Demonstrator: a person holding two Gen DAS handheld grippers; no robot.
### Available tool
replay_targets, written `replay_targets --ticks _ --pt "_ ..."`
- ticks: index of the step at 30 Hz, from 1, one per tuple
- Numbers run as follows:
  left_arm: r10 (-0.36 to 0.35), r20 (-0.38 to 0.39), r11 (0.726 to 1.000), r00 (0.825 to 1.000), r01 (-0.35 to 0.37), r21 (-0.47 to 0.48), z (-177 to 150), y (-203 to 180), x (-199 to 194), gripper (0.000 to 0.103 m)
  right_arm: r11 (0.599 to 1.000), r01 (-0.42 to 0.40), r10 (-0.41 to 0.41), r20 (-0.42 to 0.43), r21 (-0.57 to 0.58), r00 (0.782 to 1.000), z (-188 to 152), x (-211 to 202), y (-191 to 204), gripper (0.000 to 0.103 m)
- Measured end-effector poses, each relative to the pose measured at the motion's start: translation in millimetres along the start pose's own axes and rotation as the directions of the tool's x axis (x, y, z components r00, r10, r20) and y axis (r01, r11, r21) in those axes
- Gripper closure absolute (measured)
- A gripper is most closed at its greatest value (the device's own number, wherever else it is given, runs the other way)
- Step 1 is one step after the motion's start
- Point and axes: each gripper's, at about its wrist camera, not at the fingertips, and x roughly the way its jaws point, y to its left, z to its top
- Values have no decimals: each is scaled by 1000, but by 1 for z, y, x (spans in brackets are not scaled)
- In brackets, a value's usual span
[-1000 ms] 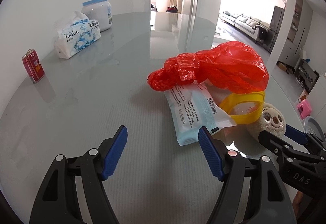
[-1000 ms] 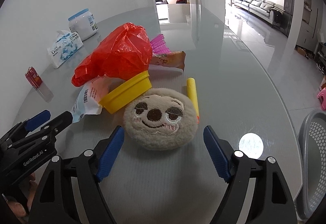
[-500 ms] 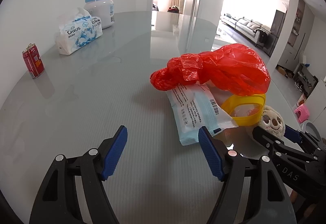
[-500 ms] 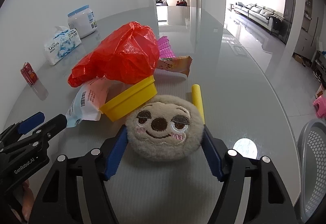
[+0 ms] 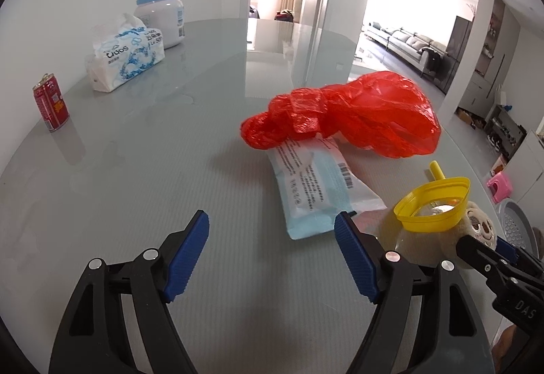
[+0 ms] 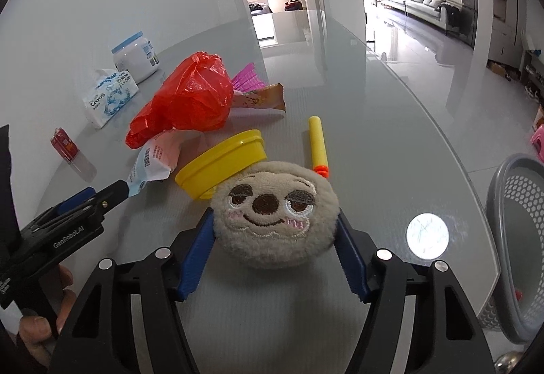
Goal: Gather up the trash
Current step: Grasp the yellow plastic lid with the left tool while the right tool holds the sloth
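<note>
On the glass table [image 5: 136,170] lie a red plastic bag [image 5: 357,115] [image 6: 190,102], a pale blue wipes packet [image 5: 316,183] [image 6: 153,159], a yellow tub [image 5: 431,204] [image 6: 224,163] and a yellow foam dart [image 6: 318,142]. My right gripper [image 6: 275,238] is shut on a beige plush toy [image 6: 275,217] [image 5: 476,227], its blue pads pressing both sides. The tub leans tilted against the plush. My left gripper [image 5: 272,251] hovers just short of the packet's near end; its jaws are opening and nothing is between them.
A red can [image 5: 51,105], a tissue pack [image 5: 125,57] and a white jar [image 5: 163,17] stand at the far left. A snack wrapper [image 6: 261,98] and a pink wrapper [image 6: 246,78] lie behind the bag. A grey mesh basket [image 6: 516,238] stands off the table's right edge.
The right gripper moved forward around the plush and shut on it. The plush has shifted, and the yellow tub has tipped and come out from under the red bag. The left gripper stayed put.
</note>
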Motion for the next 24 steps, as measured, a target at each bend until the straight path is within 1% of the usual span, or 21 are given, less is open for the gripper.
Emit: replay_targets --ticks 3,5,9,14,20,24 --pt "6 -1 1000 1000 -6 12 -1 -5 -2 28 1000 -22 21 13 18 1000 -3 -9 -7 38" --pt "6 0 1000 1000 -6 10 -1 -7 -4 28 1000 -22 22 27 6 999 -5 -15 -6 38" --pt "4 4 1000 1000 -4 19 -2 -15 -7 28 998 -62 63 61 -16 996 -6 -28 -3 38" --pt "1 4 999 1000 -1 36 -3 -25 -10 28 995 -89 93 95 -39 991 -10 -43 -2 38" --pt "-9 -5 999 1000 10 51 -6 -36 -12 28 996 -79 82 115 -28 990 -13 -56 -10 38" --pt "-32 -16 997 999 33 65 -10 -46 -16 28 998 -64 64 125 -1 990 -19 -67 -23 38"
